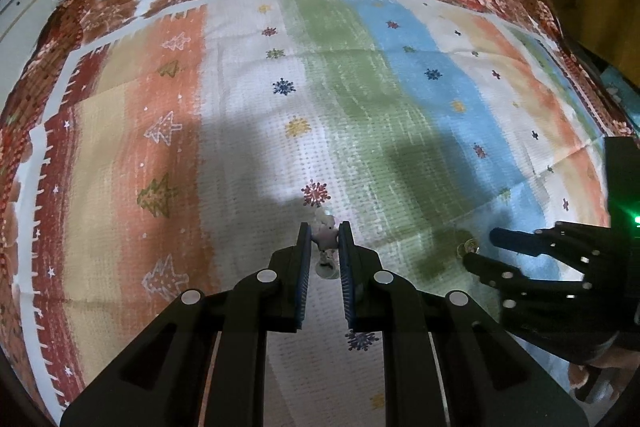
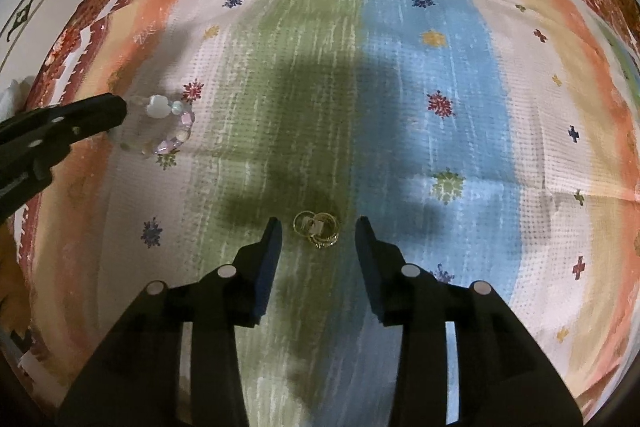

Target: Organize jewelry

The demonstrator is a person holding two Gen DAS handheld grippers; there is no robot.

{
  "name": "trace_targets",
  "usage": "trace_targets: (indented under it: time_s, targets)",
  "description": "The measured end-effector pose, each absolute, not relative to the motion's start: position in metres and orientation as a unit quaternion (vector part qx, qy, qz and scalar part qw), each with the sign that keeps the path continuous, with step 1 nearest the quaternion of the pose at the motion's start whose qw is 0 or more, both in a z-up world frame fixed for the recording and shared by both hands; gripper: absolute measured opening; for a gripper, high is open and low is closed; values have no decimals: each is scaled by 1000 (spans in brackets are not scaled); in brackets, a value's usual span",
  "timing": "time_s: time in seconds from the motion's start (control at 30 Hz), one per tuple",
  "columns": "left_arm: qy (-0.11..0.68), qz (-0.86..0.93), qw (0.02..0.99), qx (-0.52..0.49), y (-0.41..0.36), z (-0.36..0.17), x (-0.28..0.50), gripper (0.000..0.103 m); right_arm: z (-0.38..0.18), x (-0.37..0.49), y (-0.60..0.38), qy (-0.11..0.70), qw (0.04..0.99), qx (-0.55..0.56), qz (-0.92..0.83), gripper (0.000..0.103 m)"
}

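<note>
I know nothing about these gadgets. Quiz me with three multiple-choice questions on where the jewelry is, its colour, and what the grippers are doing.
1. The gold rings lie on the cloth on which stripe?
A green
B dark red
C orange

2. The beaded bracelet is mostly
A black
B pale pink and white
C bright blue

3. The right gripper is
A clamped on the rings
B open around them
C holding the bracelet

Answers:
1 A, green shows under them.
2 B, pale beads.
3 B, gaps separate both pads from the rings; the left gripper grips the bracelet.
</note>
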State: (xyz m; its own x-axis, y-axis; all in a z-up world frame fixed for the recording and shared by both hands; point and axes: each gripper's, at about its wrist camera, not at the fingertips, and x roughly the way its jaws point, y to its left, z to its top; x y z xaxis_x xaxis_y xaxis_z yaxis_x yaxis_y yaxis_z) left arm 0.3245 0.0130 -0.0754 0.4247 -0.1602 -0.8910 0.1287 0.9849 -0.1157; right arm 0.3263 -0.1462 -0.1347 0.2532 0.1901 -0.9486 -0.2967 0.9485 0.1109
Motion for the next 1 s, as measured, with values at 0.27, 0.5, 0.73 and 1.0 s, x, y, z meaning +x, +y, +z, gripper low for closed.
trace_targets:
  time_s: [0.27,0.5,0.73,1.0]
  targets:
    - [522,-90,848,-13,11,-70,323,13,-148,329,-141,598,786,-50,152,40]
    - [522,-90,848,-13,10,-70,323,13,-151,330,-141,598,786,-56,150,23]
    - [515,-94,852,-15,7,-62,315,13,-144,324,-146,598,785,-51,152,19]
    - [512,-90,854,-13,7,-54,302,13,-134,315,-151,595,788,-45,152,12]
